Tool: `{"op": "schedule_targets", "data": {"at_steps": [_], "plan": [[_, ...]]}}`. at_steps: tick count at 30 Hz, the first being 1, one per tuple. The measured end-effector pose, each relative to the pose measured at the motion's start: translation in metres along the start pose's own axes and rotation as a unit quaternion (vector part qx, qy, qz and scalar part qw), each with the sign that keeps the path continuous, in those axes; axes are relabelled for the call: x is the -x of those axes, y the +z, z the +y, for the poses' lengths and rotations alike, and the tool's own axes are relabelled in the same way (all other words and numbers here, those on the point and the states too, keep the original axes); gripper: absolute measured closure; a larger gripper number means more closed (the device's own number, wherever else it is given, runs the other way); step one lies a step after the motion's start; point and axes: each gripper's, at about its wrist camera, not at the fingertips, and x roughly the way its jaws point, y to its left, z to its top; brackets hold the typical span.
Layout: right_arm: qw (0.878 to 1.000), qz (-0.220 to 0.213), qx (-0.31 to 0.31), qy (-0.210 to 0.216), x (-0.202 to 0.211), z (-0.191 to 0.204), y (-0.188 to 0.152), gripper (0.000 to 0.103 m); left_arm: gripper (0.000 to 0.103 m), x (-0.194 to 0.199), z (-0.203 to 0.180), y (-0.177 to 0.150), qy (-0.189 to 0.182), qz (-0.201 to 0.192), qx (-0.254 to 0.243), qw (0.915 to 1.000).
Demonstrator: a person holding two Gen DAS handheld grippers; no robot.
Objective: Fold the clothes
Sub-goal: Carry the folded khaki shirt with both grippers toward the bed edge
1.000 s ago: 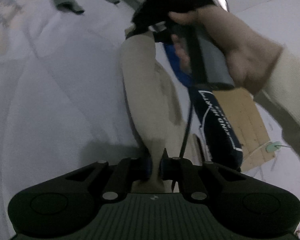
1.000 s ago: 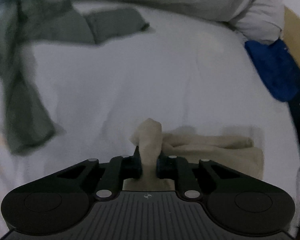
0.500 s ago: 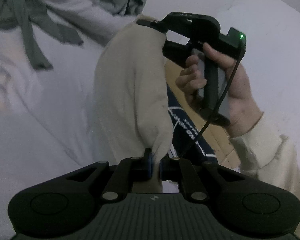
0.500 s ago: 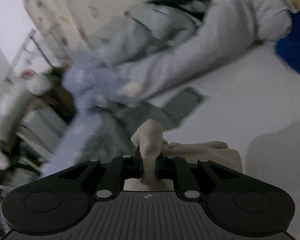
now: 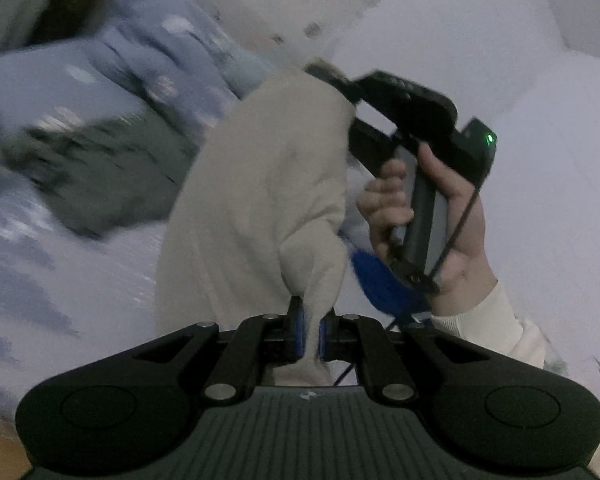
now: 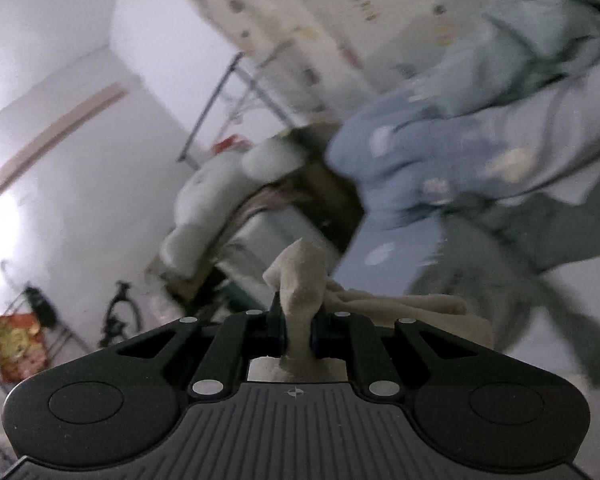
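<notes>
At the left of the left wrist view a grey-green garment [image 5: 112, 176] lies blurred on the white bed [image 5: 80, 264]. At centre the beige garment [image 5: 260, 200] hangs lifted, the left claw [image 5: 310, 332] clamped on one corner at bottom centre. Toward the right, the right claw [image 6: 299, 332] is clamped on another corner, likely to spread the cloth for folding.

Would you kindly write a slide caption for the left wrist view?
Both tools, left and right, pinch a beige garment aloft between them.
</notes>
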Motion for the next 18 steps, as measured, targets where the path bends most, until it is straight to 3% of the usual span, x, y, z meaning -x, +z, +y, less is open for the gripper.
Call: {"op": "schedule_targets", "data": {"at_steps": [5, 9, 14, 18], "plan": [[0.999, 0.015, -0.002, 0.040, -0.065, 0.054, -0.017, 0.090, 0.094, 0.065, 0.043, 0.034, 0.049, -0.046, 0.027, 0.9974], [0.999, 0.022, -0.005, 0.044, -0.119, 0.084, -0.029, 0.090, 0.094, 0.101, 0.079, 0.065, 0.080, -0.065, 0.044, 0.9937], [0.999, 0.037, 0.013, 0.026, -0.184, 0.118, -0.040, 0.090, 0.094, 0.122, 0.128, 0.103, 0.087, -0.080, 0.074, 0.9903], [0.998, 0.047, 0.034, 0.020, -0.224, 0.149, -0.051, 0.090, 0.094, 0.152, 0.154, 0.115, 0.082, -0.105, 0.112, 0.9847]]}}
